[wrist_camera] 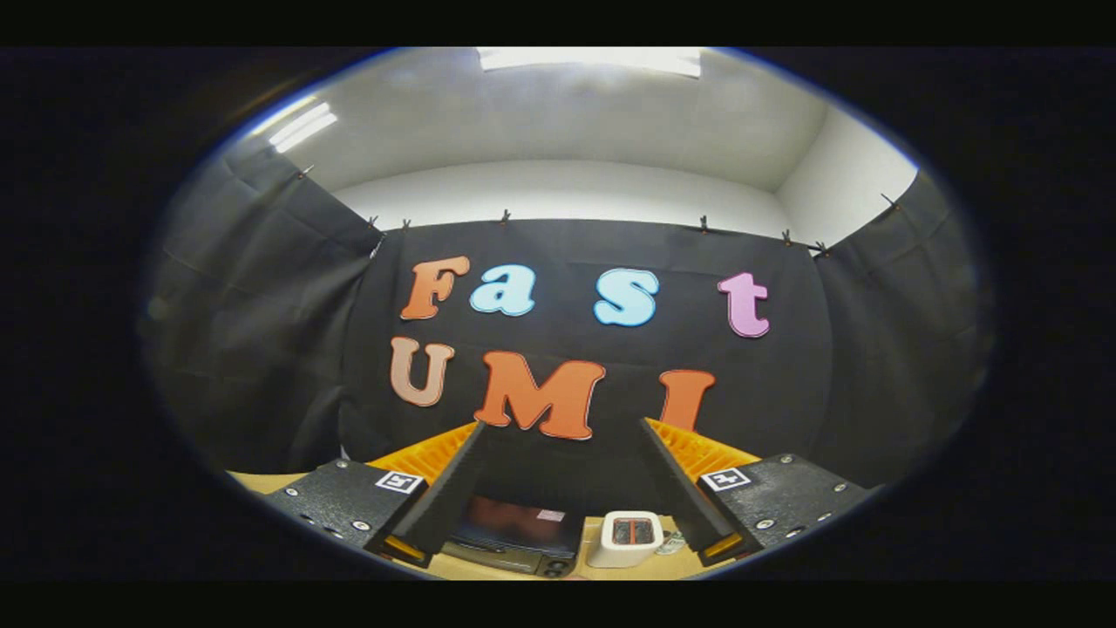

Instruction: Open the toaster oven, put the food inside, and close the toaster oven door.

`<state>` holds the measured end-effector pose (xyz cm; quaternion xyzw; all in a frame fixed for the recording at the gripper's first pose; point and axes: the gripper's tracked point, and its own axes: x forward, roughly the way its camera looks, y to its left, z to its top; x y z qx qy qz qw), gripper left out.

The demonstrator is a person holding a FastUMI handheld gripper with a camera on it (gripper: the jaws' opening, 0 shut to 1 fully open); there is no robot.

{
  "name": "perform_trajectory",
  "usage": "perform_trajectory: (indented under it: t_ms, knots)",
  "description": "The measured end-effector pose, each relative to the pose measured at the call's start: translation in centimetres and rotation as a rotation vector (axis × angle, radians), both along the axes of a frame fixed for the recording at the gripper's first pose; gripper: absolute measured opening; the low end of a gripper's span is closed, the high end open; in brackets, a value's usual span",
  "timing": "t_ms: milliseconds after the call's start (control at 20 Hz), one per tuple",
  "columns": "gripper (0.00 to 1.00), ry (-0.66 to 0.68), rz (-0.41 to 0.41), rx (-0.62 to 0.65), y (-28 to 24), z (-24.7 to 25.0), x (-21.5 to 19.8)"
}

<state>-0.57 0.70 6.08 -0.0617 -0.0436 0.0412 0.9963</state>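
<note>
Your gripper (562, 453) was held high with its two fingers (453, 488) spread wide apart and nothing between them, aimed at the booth's black cloth wall (261, 349). Below and between the fingers, on the wooden table (261, 481), stood the toaster oven (514, 534), dark with a glass door that appeared closed, though it was too small and low for you to be sure. Just beside it, toward the right finger, stood a small white toaster (625, 538) with a slot on top.
</note>
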Motion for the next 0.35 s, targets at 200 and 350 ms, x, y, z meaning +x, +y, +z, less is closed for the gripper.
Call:
perform_trajectory:
  t_ms: [200,350]
  knots:
    - [0.99,0.006,0.008,-0.004,0.14,-0.32,-0.18]
    - [1.0,0.013,0.005,-0.002,-0.1,-0.39,-0.27]
